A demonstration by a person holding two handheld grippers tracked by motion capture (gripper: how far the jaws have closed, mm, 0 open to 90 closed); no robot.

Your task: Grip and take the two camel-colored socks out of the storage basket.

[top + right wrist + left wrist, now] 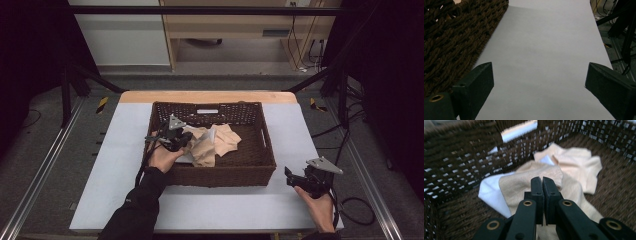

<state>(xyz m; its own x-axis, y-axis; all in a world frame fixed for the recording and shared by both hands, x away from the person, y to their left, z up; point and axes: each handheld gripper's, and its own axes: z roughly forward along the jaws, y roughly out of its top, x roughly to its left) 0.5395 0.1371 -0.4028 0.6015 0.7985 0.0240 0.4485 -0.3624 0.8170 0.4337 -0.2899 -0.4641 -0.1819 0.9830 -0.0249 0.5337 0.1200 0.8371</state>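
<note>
Beige cloth (544, 175) lies crumpled inside the brown wicker basket (250, 172), toward its left half, with a white cloth (491, 195) partly under it. The left gripper (187, 140) reaches over the basket's near-left wall, and in the left gripper view its jaws stand pressed together on a raised fold of the beige cloth. Judgement: the pinch is taken at a high ridge of the fabric because a fold gives the pads something to bite, and the likely intent is to lift the cloth clear of the basket.

The right gripper (295, 179) rests near the table's (295, 130) right front, well apart from the basket, its jaws spread wide with nothing but bare white surface between them in the right gripper view. Judgement: it is parked clear of the work, ready to receive or spread the cloth.

Points not verifiable:
- Whether the pinch takes in the white cloth as well as the beige one; the jaws cover the contact point.
- How many separate cloths make up the pile; folds overlap and a second beige piece may lie toward the far wall.
- How much fabric sits below the jaws, cut off at the left gripper view's bottom edge.
- The basket floor beneath the pile.
</note>
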